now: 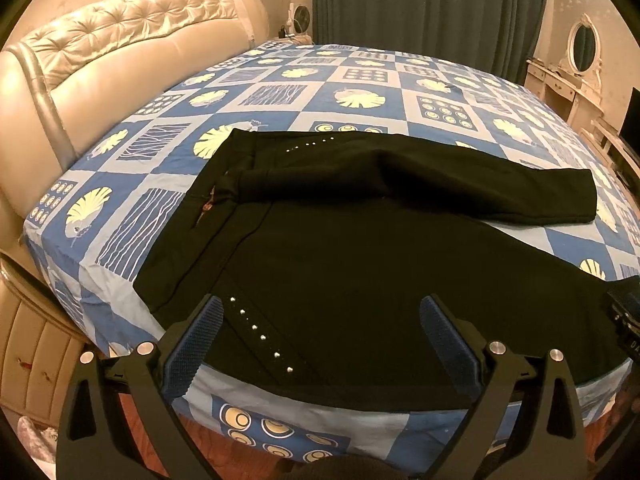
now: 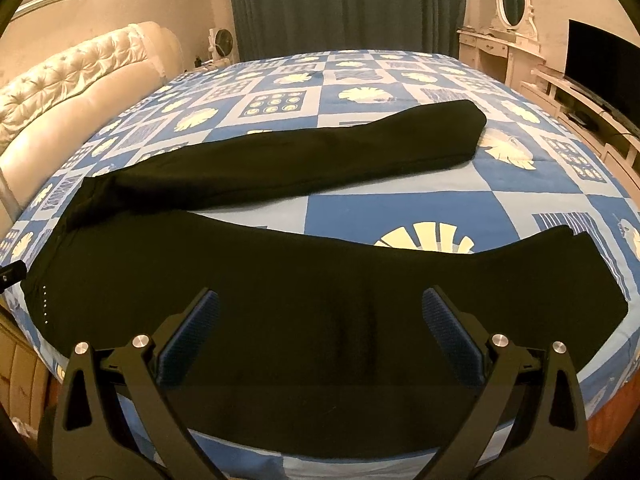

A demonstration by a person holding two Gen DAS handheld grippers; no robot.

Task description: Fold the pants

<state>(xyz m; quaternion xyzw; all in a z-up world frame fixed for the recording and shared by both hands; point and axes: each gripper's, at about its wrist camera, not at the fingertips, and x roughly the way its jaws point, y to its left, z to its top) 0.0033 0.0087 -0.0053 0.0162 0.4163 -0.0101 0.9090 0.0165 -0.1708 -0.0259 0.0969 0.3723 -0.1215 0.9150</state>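
Black pants (image 1: 360, 248) lie spread on the bed, waist to the left, two legs running right and apart. Small silver studs (image 1: 260, 334) line the near hip. My left gripper (image 1: 320, 312) is open and empty, hovering above the near hip by the bed's front edge. In the right wrist view the pants (image 2: 280, 280) show both legs, the far leg (image 2: 320, 160) angled away. My right gripper (image 2: 320, 304) is open and empty above the middle of the near leg. Its tip shows at the right edge of the left wrist view (image 1: 624, 312).
The bed has a blue-and-white patterned sheet (image 1: 352, 92) and a cream tufted headboard (image 1: 120, 40) at left. Dark curtains (image 2: 344, 4) hang behind. A white dressing table with oval mirror (image 2: 512, 40) and a TV (image 2: 600, 64) stand at right. Drawers (image 1: 36, 360) sit below left.
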